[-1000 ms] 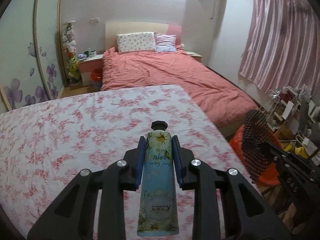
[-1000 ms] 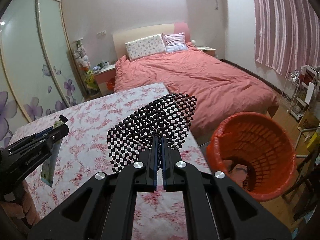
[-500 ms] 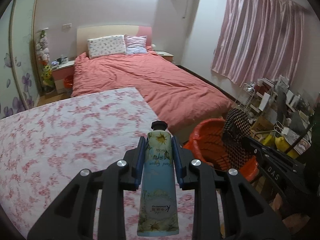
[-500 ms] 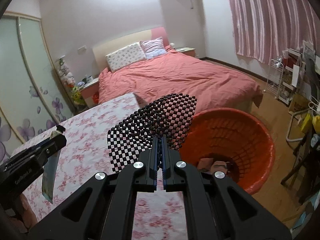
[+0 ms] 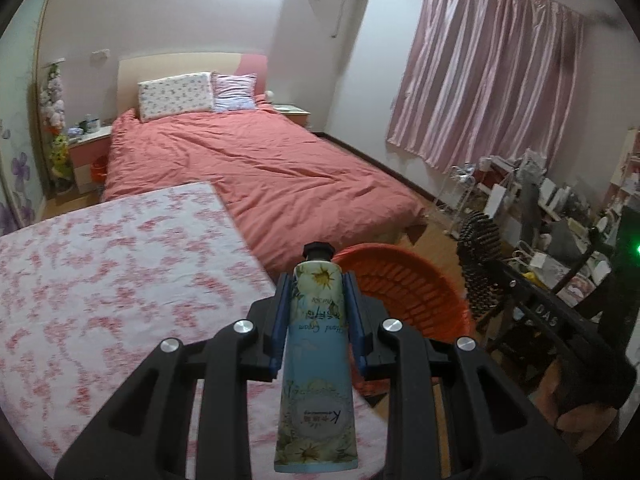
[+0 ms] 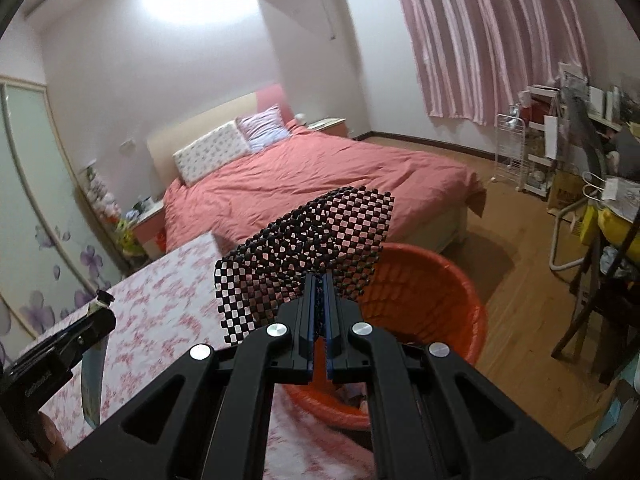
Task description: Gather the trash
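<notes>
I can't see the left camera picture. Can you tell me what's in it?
The left gripper squeezes a flowery hand cream tube, cap pointing away, at the edge of a pink-flowered table. Just beyond sits an orange basket, with a big pink bed behind.

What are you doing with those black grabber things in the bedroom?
Someone is tidying up trash with a grabber in each hand. The left gripper is clamped on a blue flowery hand cream tube. The right gripper pinches a black checkered mesh mat. Both are held near the round orange plastic basket beside the flowery pink table. Nothing is dropped in yet.
</notes>
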Demonstrator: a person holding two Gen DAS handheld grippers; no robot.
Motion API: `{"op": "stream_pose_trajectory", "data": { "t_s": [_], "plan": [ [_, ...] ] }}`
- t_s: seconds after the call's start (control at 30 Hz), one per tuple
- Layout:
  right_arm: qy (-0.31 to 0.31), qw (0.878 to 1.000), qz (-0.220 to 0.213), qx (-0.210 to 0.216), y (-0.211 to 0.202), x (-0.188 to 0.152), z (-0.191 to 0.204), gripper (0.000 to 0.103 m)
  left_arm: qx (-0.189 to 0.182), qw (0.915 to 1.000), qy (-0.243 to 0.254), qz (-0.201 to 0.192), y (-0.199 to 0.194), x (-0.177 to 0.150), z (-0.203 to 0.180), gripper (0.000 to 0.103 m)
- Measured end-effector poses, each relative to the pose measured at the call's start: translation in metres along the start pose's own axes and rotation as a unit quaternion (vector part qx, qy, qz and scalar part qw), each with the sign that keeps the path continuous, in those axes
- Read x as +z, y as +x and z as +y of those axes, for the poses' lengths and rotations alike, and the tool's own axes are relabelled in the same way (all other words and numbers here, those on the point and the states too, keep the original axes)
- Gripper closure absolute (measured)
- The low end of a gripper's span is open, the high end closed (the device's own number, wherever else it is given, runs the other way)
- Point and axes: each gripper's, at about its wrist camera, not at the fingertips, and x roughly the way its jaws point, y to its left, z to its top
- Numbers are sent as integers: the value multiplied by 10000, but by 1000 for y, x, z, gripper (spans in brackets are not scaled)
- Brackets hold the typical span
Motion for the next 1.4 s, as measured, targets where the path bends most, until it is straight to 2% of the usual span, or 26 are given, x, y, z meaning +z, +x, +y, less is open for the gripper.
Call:
{"op": "stream_pose_trajectory", "data": {
  "t_s": [0.2, 0.33, 0.5, 0.57, 0.6, 0.63, 0.7, 0.77, 0.8, 0.9, 1.03, 1.13, 1.23, 1.3, 1.4],
  "plan": [
    [164, 9998, 25, -149, 17, -1, -20, 99, -391, 9991, 118, 130, 35, 5, -36, 76],
    [251, 9993, 126, -235, 31, 0, -37, 99, -571, 9978, 180, 296, 72, 7, -56, 76],
    [366, 9984, 358, -222, 52, -2, -52, 99, -618, 9964, 131, 562, 120, 6, -65, 75],
    [394, 9977, 507, -231, 62, -4, -55, 96, -593, 9961, 92, 645, 131, 3, -63, 70],
    [387, 9975, 544, -233, 63, -5, -55, 92, -555, 9961, 78, 682, 136, 1, -61, 64],
    [372, 9972, 601, -240, 66, -7, -56, 84, -491, 9963, 48, 708, 141, -1, -58, 61],
    [373, 9968, 652, -257, 67, -11, -56, 73, -421, 9962, 21, 756, 146, -3, -51, 58],
    [376, 9966, 684, -268, 65, -12, -57, 70, -289, 9963, -13, 807, 148, -6, -42, 57],
    [369, 9966, 682, -278, 61, -13, -57, 65, -251, 9964, -38, 815, 147, -5, -37, 55],
    [292, 9977, 516, -342, 48, -8, -51, 47, -83, 9972, -69, 735, 133, -8, -25, 50],
    [22, 9989, 108, -462, 13, -6, -42, 24, 155, 9987, 63, 483, 93, -13, -15, 41],
    [-233, 9973, -276, -646, -19, -8, -30, 11, 317, 9992, 153, 212, 53, -19, -10, 26],
    [-584, 9904, -704, -1041, -48, -15, -13, 2, 507, 9984, 238, -84, 12, -28, -7, 10],
    [-814, 9843, -889, -1289, -58, -18, -2, 2, 687, 9968, 305, -265, -13, -37, -6, 5],
    [-1211, 9723, -1136, -1646, -79, -30, 10, 2, 924, 9941, 367, -443, -47, -54, -4, 4]
  ]
}}
